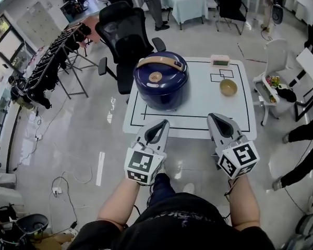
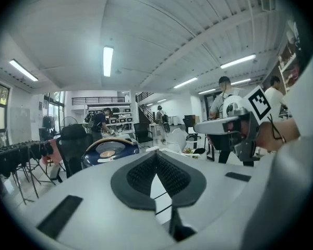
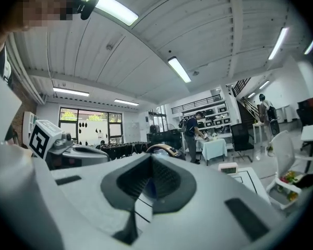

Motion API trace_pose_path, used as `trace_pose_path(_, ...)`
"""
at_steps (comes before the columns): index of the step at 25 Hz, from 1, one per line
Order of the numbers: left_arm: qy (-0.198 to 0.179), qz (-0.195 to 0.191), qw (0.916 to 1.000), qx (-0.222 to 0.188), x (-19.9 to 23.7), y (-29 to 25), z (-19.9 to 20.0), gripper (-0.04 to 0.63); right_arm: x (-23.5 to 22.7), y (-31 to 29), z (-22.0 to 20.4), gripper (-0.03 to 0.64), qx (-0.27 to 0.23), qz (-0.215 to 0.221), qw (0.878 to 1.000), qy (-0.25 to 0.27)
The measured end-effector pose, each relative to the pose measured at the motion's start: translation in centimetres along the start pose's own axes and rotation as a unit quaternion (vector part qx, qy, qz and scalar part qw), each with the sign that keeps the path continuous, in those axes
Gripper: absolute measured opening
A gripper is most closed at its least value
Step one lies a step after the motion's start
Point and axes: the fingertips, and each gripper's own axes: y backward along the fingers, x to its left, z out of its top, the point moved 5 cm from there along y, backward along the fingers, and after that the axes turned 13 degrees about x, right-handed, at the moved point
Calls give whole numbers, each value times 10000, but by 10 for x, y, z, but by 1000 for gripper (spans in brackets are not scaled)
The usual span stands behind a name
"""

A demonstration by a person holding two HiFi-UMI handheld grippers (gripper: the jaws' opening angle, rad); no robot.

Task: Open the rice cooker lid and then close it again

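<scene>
your left gripper [image 1: 157, 128] and your right gripper [image 1: 219, 121] are held side by side in front of you, well apart from each other, both pointing toward the worktop [image 1: 198, 95]; in the head view their tips overlap the worktop's near edge; neither one touches anything on it.

the left gripper view shows its jaws pressed together with nothing between them; the right gripper view shows the same, jaws together and empty; each gripper's marker cube sits at the rear, close to your hand.

the rice cooker [image 1: 161, 80] stands on the left part of the white worktop, inside the black taped outline; it is dark blue and round, and its lid is down, with a tan handle [image 1: 161, 62] lying across the top; it is beyond your left gripper's tip and to the left of your right gripper's line; in the left gripper view it appears just above and left of the closed jaws.

on the right part of the worktop a small tan bowl [image 1: 228, 87] sits near a little taped square; a small white device [image 1: 220, 60] rests at the far edge; both are apart from the cooker.

a black office chair [image 1: 124, 33] stands just behind the worktop on the cooker's side; a white chair [image 1: 274, 61] stands to the right of it.
</scene>
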Motion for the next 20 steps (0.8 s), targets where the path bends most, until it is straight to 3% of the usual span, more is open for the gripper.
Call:
trace_pose_path(5,310,16,9995,-113,-17,19,-7,3,14,14,-7,2,32,222,9997,105)
trace_pose_path(20,245,53,9993,-285,-25,43,1,3,35,30,-2,2,-48,227,9995,213)
